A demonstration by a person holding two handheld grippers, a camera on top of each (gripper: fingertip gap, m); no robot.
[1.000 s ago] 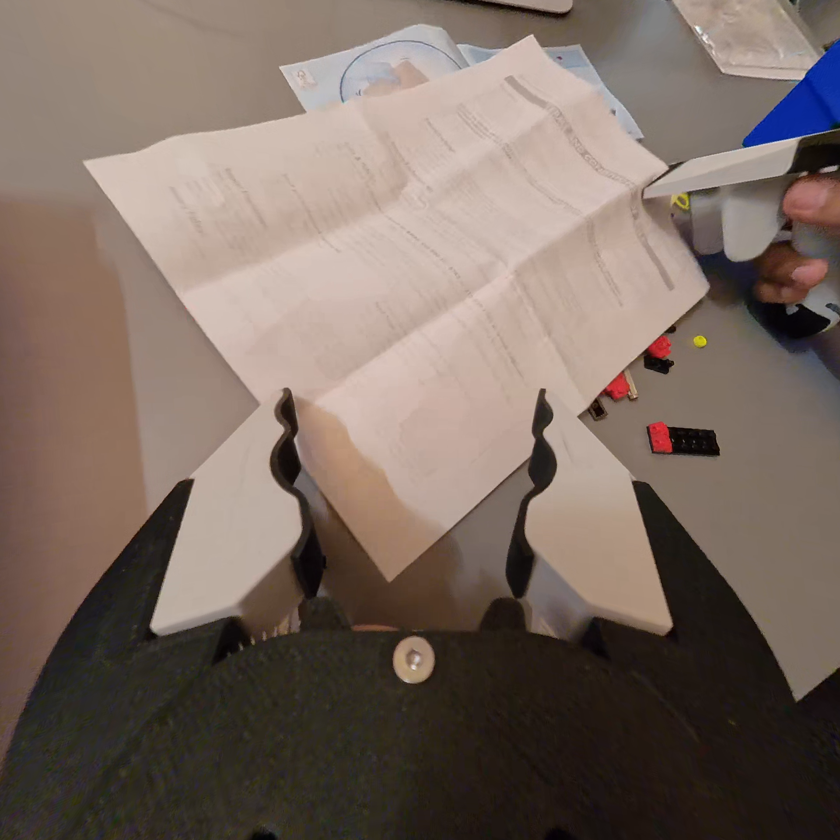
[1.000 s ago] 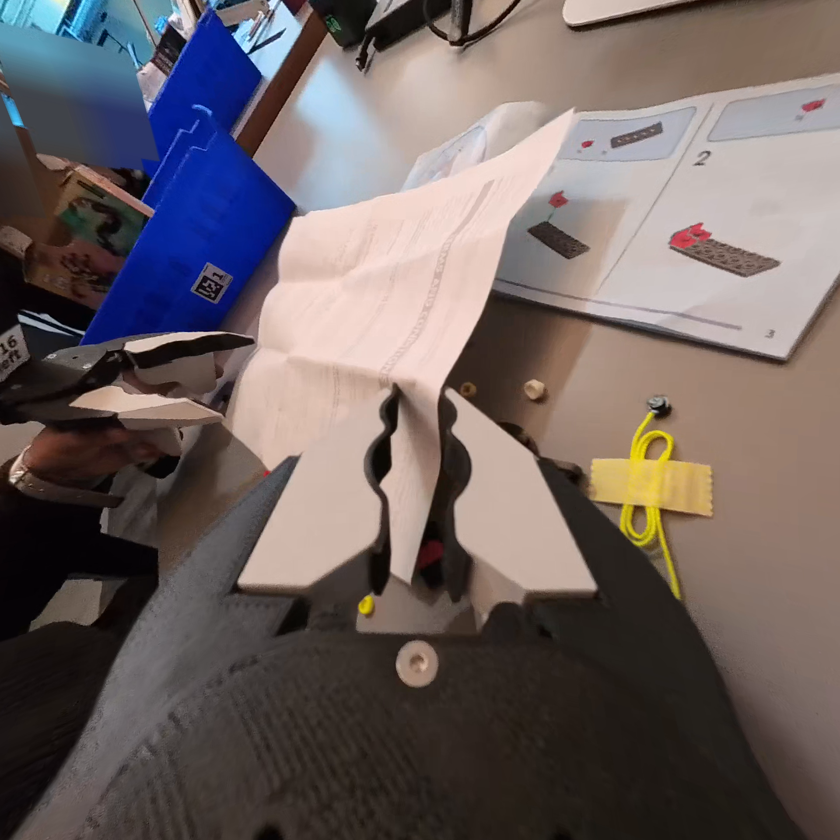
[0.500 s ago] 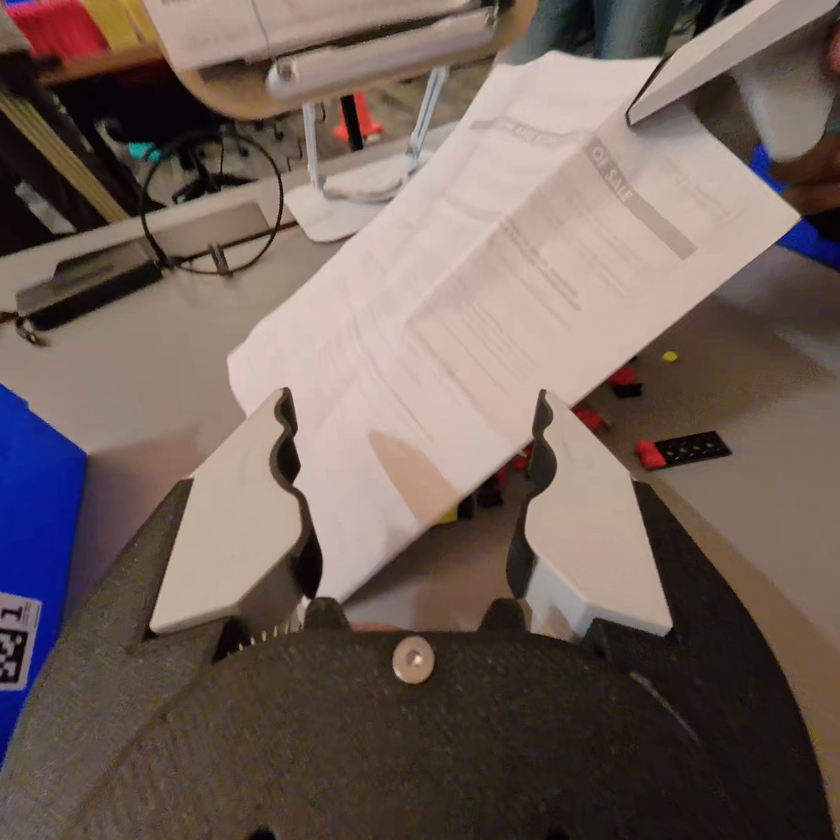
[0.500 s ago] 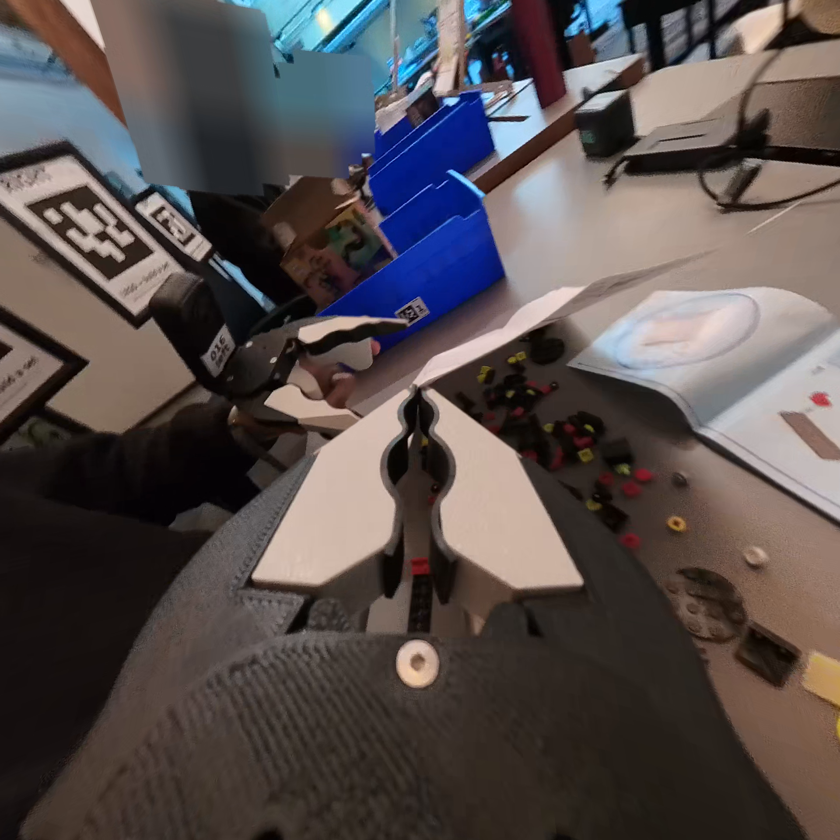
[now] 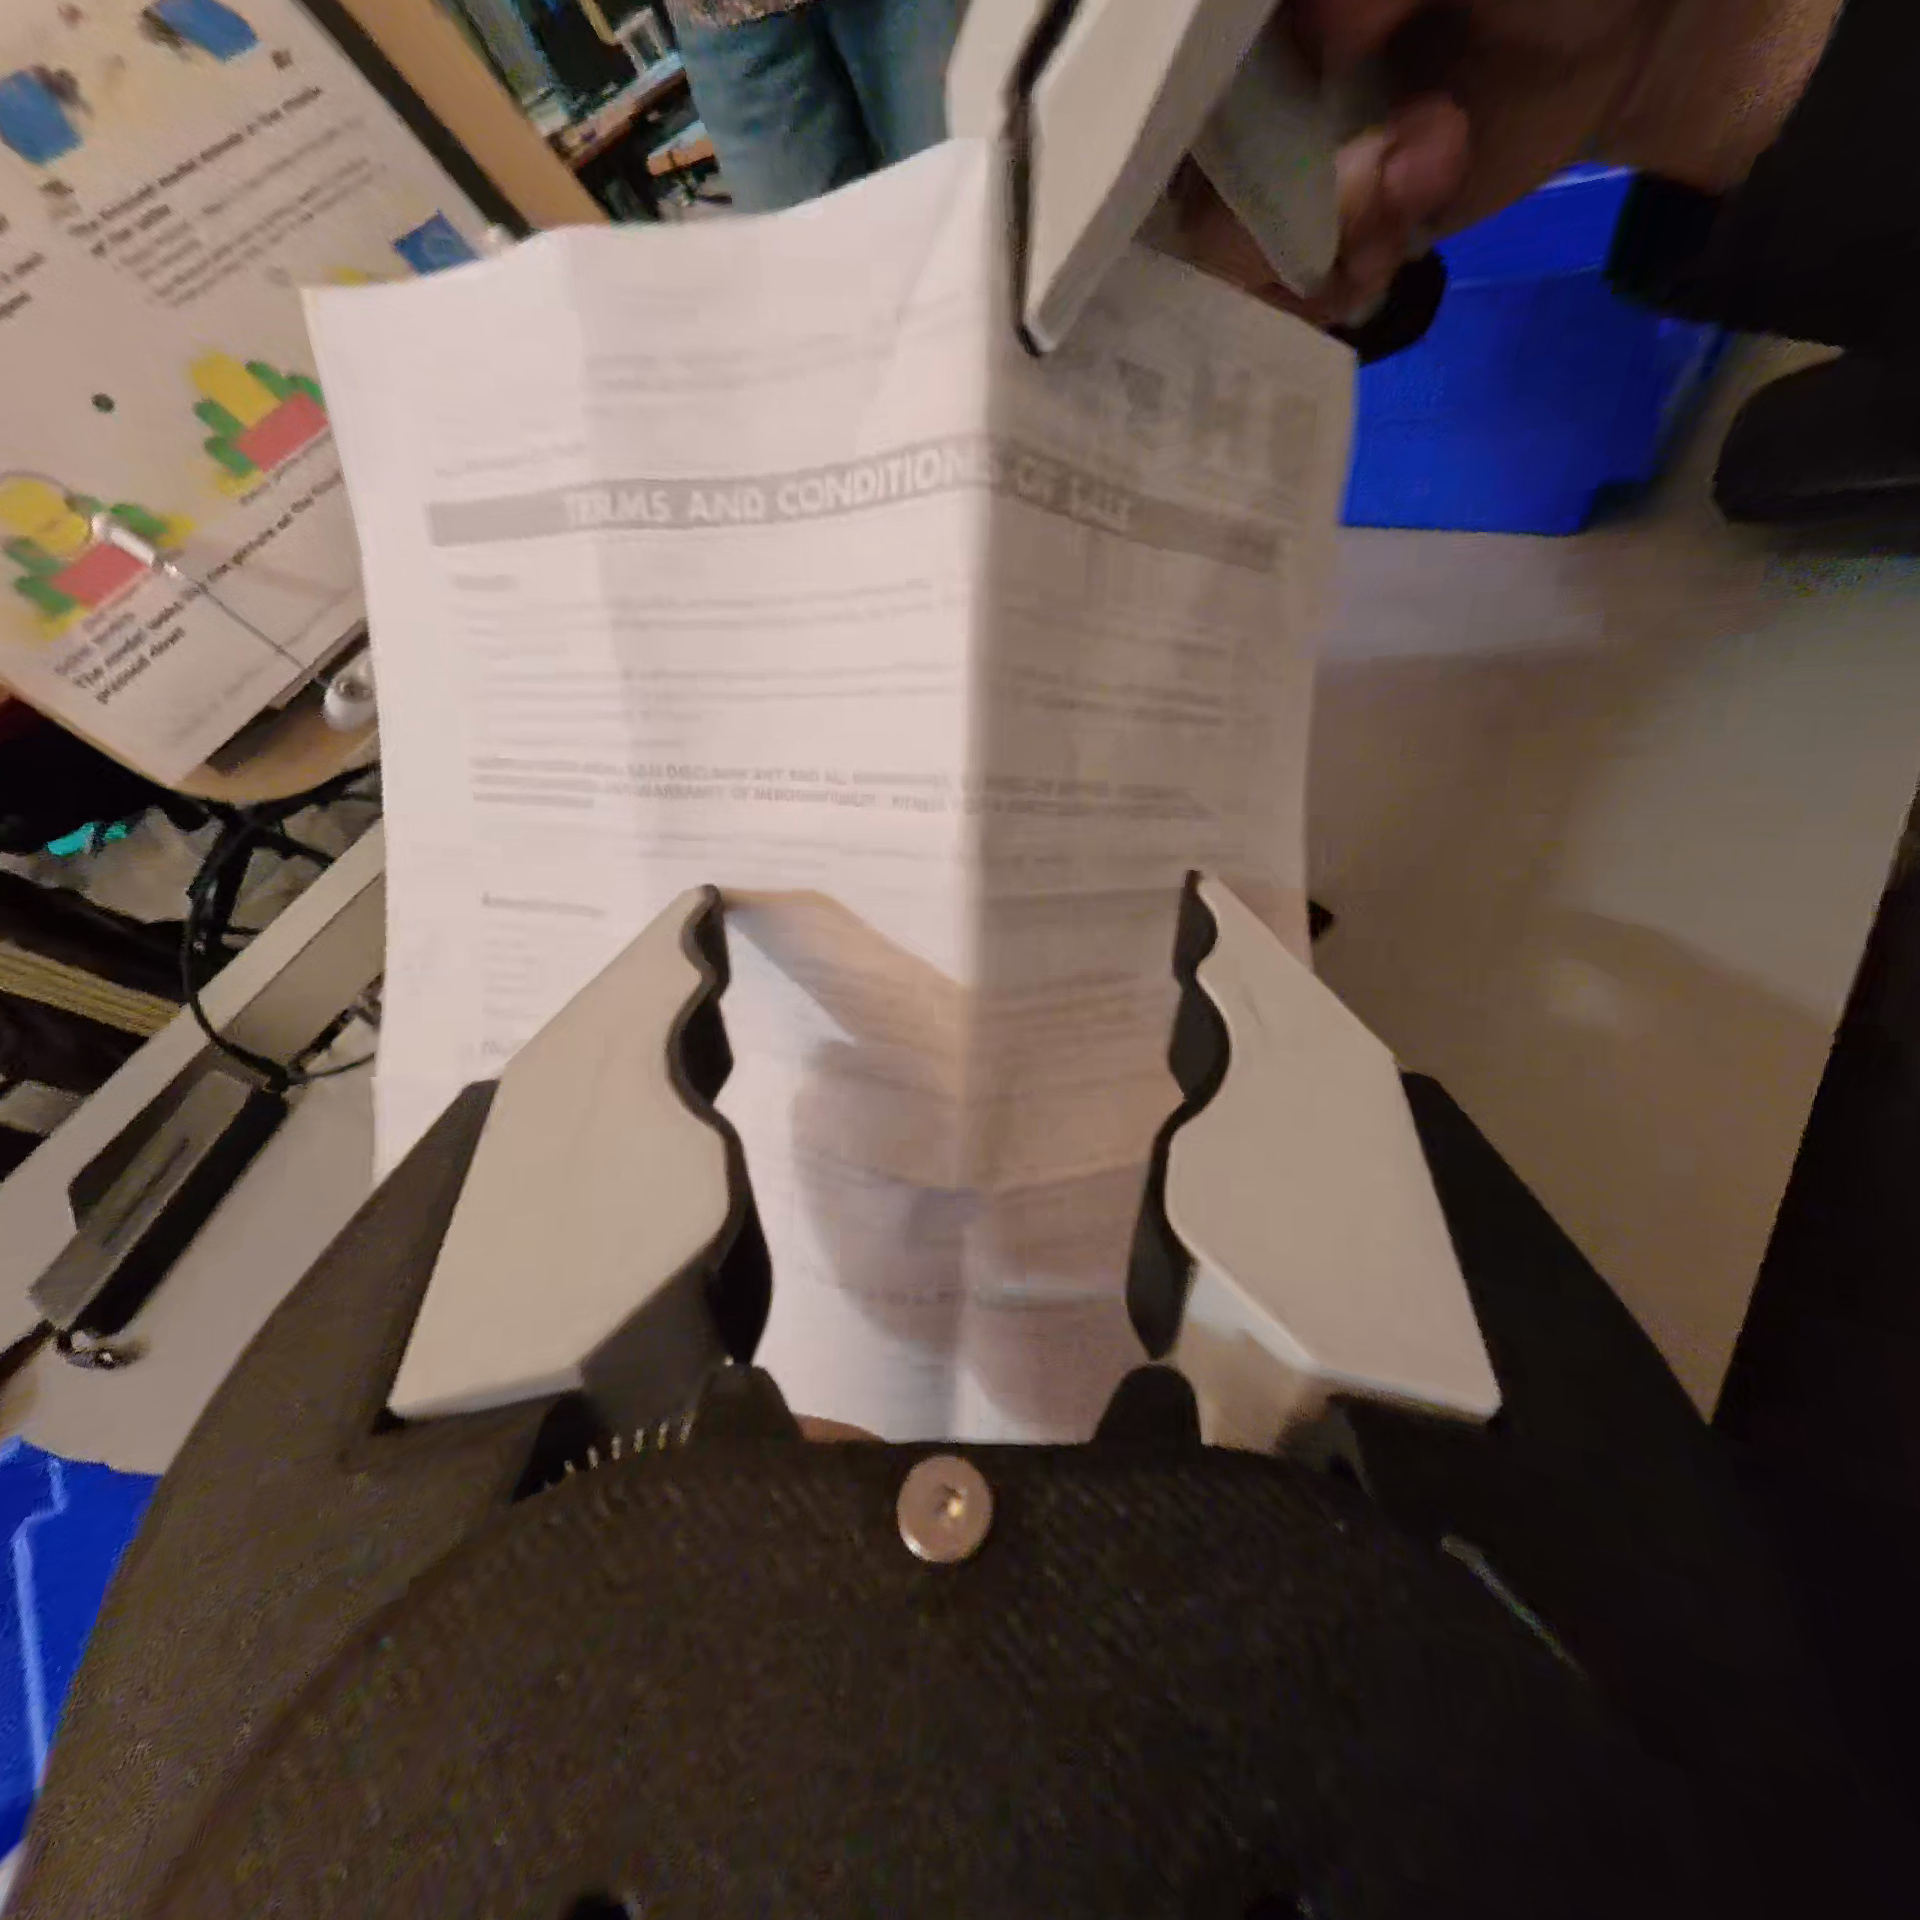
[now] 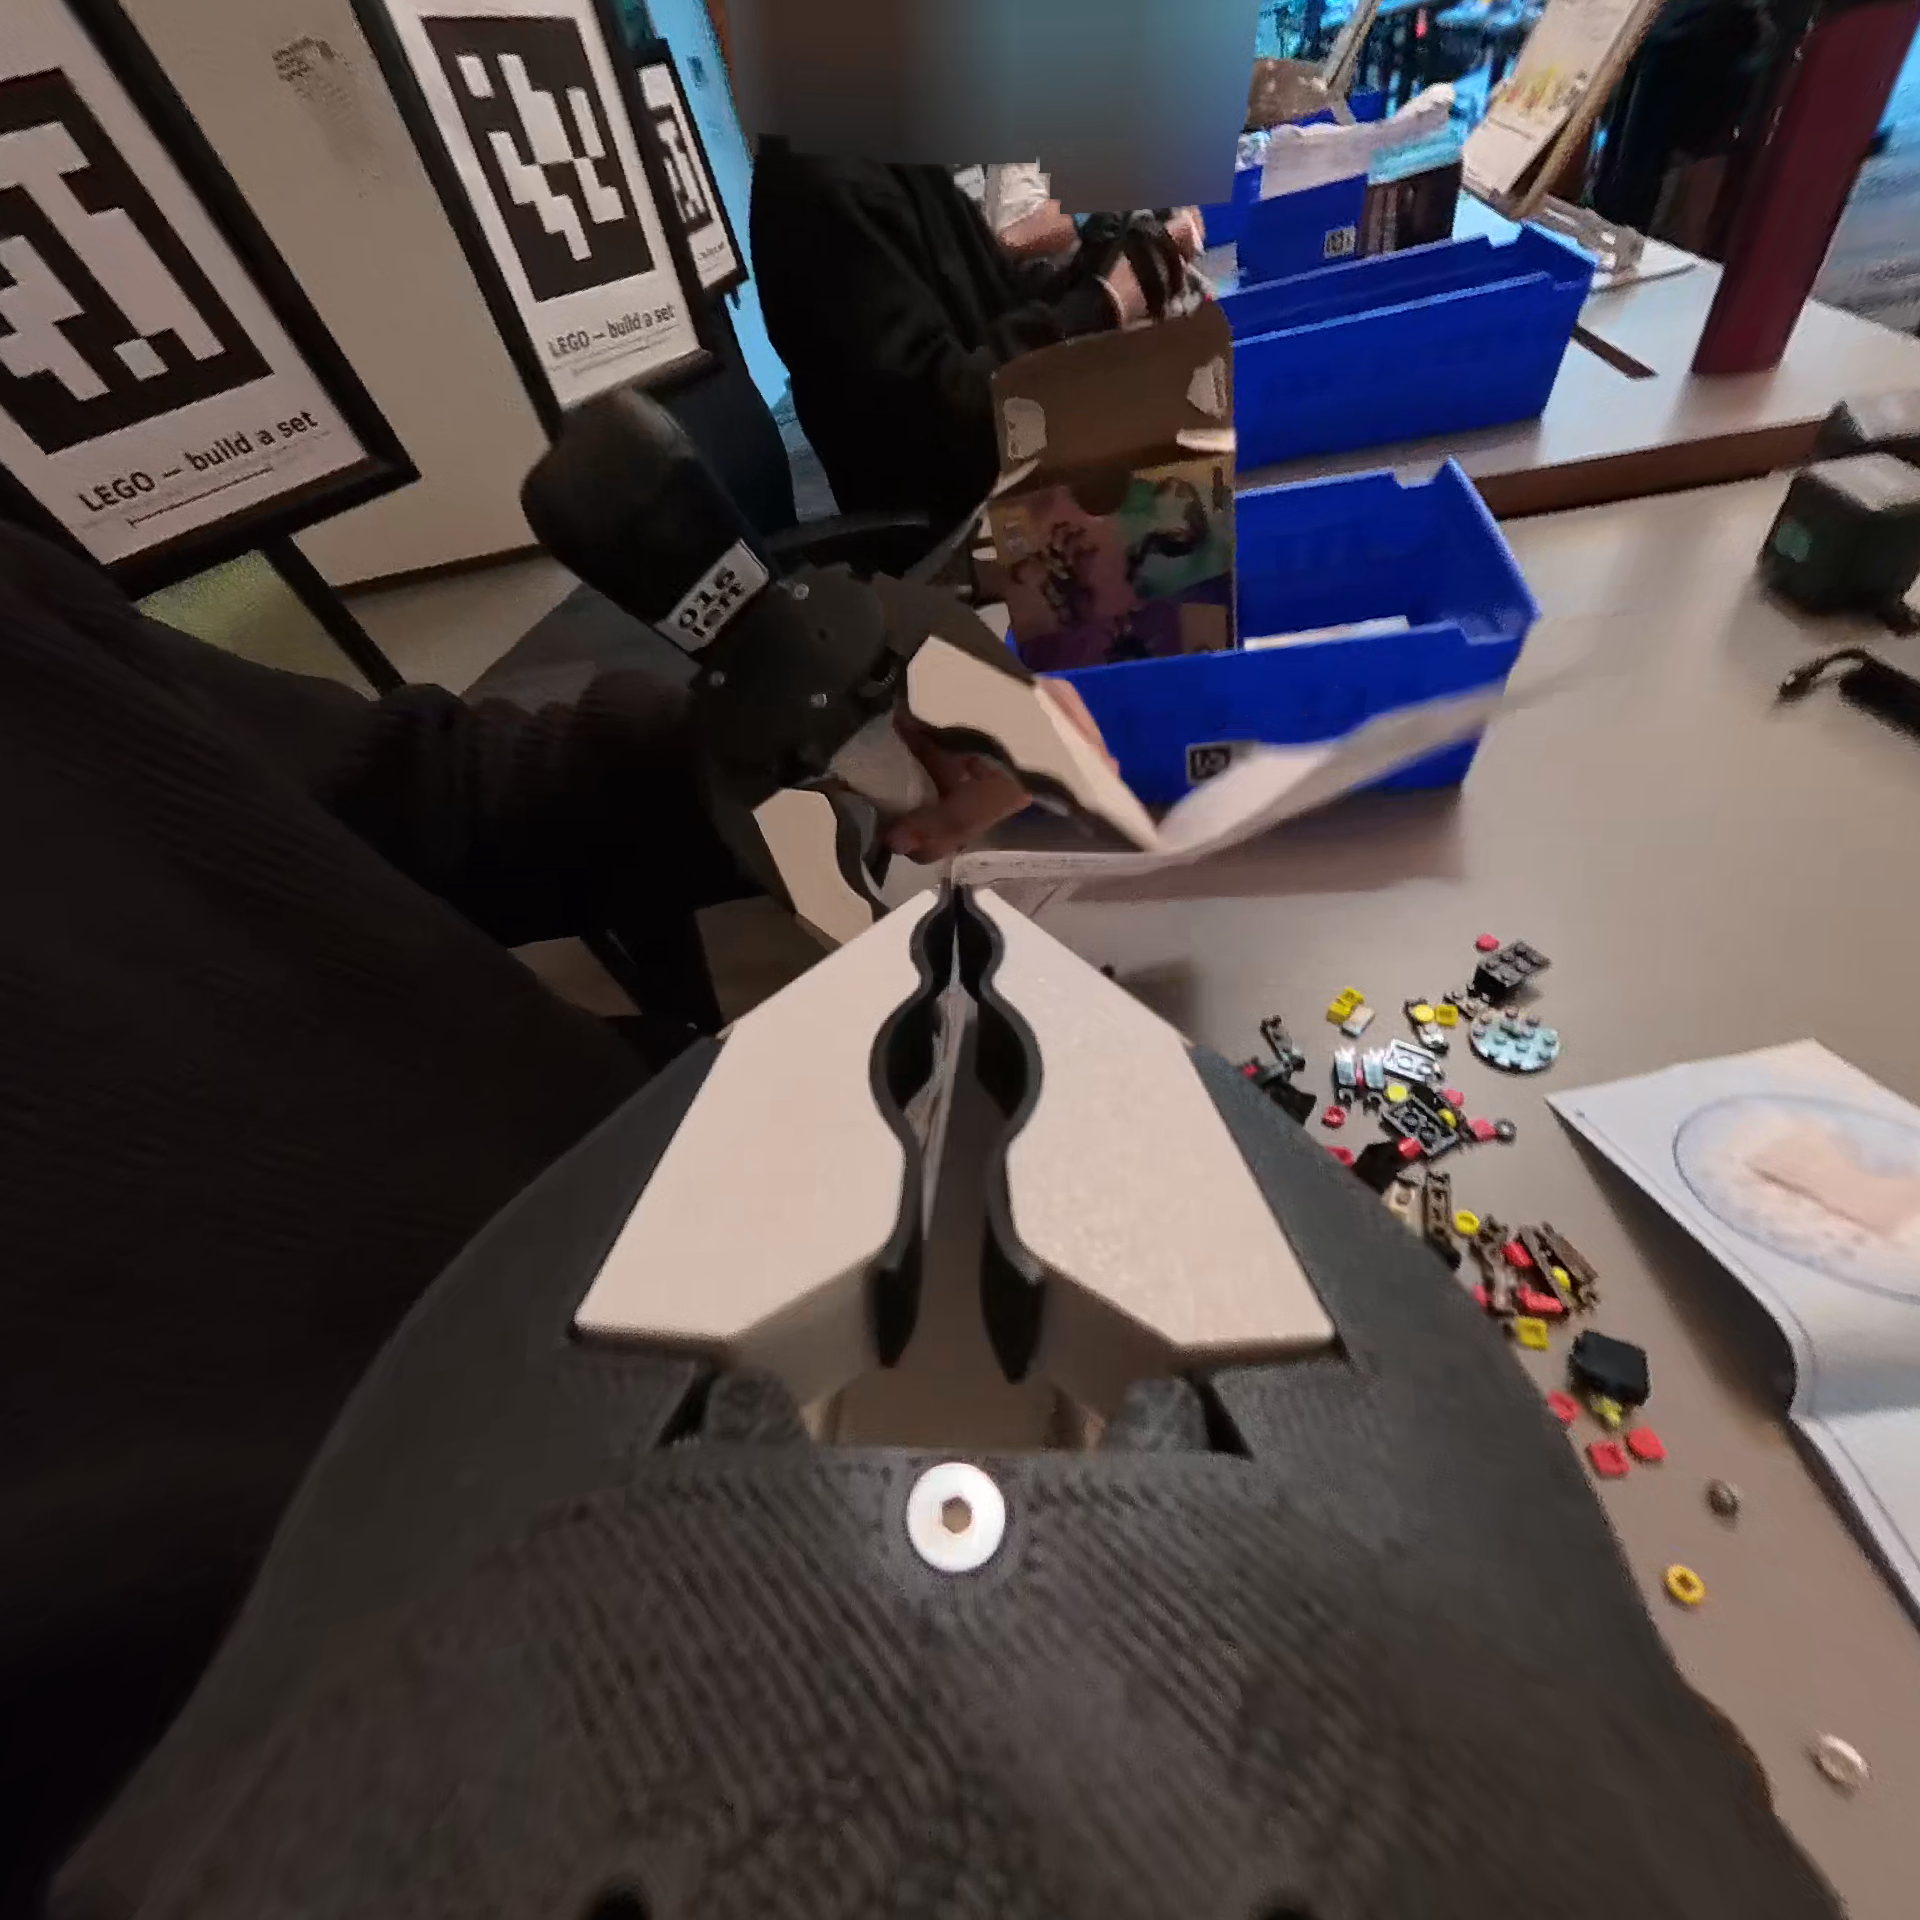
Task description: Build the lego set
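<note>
Now the right tongs [image 6: 954, 904] are closed on the top edge of a printed paper sheet [image 5: 831, 644] and hold it up above the tabletop [image 6: 1558, 904]. The left tongs [image 5: 948, 894] stand wide open with nothing gripped, just before the sheet. Beside the open instruction booklet [image 6: 1756, 1174], the loose lego pieces [image 6: 1455, 1132] lie scattered on the tabletop.
</note>
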